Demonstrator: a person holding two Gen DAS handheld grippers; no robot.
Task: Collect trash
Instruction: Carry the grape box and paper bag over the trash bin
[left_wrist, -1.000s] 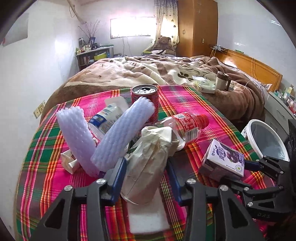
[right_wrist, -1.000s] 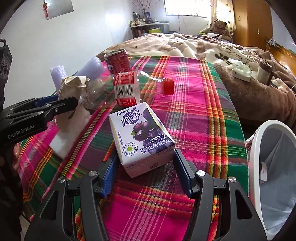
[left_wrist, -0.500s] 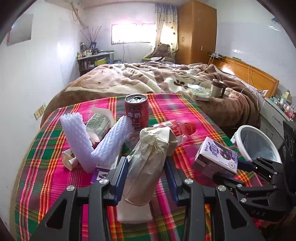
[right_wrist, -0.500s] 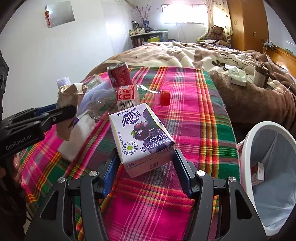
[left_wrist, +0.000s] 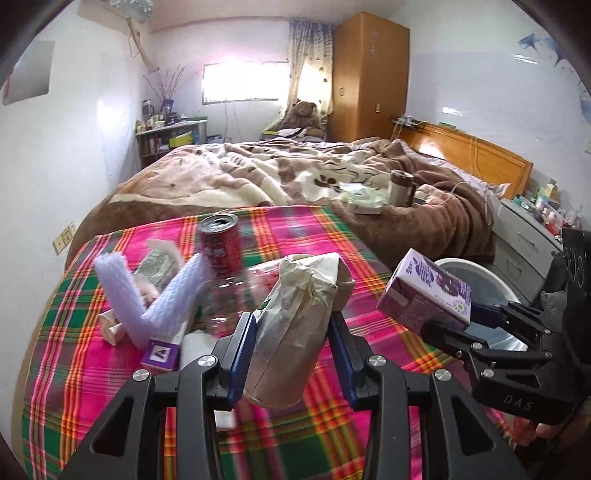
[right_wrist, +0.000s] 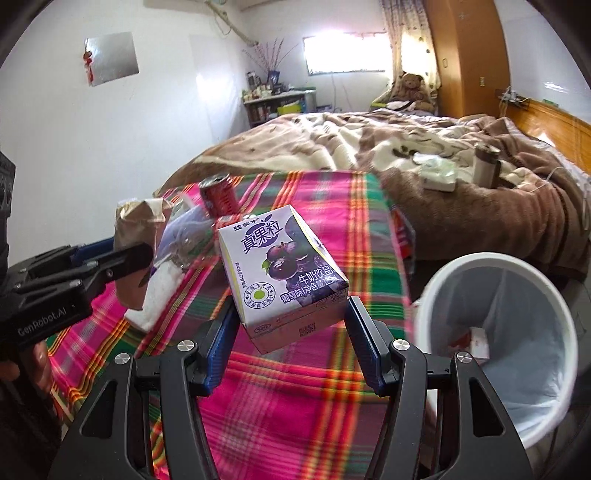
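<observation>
Brown crumpled paper bag sits squeezed in the left gripper, up off the pink and green checked counter. Close by, the right gripper holds a purple grape milk carton beside the round white trash bin.

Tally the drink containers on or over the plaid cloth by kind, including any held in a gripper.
Red metal can: 1
Clear plastic bottle: 1
Printed drink cartons: 2, the purple carton in the right gripper and the pale carton behind the white foam sleeves
Total: 4
The small purple box is unclear, so it is not counted.
</observation>
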